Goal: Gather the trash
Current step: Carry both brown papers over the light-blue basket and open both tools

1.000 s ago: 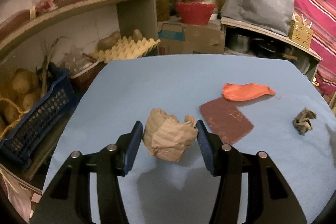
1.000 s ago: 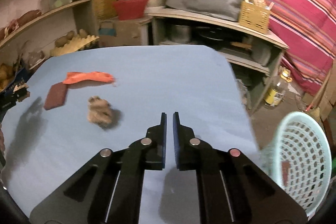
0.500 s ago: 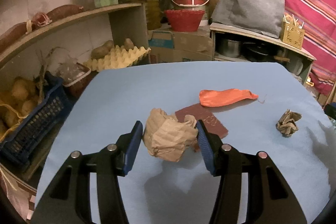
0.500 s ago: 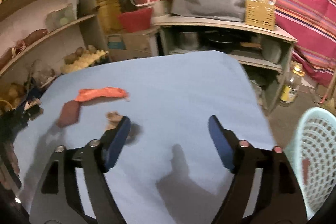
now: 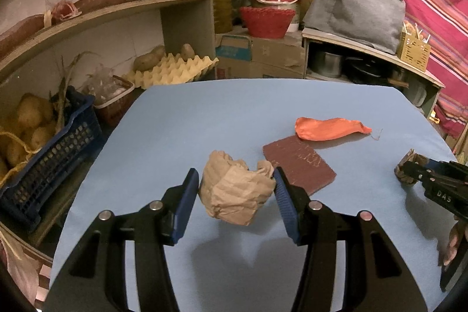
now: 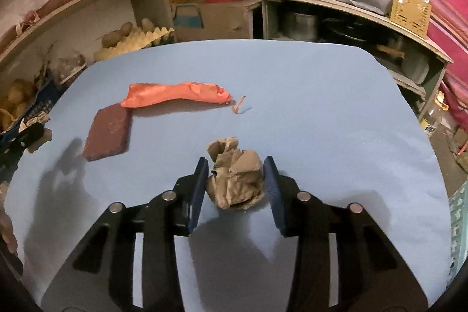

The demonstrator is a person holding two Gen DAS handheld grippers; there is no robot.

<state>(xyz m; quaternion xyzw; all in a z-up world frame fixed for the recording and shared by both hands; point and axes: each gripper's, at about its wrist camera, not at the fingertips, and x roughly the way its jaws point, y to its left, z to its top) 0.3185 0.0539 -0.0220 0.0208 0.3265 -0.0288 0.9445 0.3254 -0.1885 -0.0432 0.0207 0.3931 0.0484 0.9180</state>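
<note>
Small paper wad [image 6: 234, 174], now btwn right tongs [image 6: 235, 180]

Crumpled brown paper wad [image 5: 238, 190], smaller paper wad [image 6: 235, 176]

Bare blue table [image 6: 307, 84] far side; balloon [image 6: 175, 95], card [image 6: 106, 132] left-centre.

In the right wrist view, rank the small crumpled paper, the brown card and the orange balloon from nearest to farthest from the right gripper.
1. Small crumpled paper, between the jaws of the right gripper.
2. Brown card, farther out on the left.
3. Orange balloon, beyond the card, toward the table's far side.
</note>
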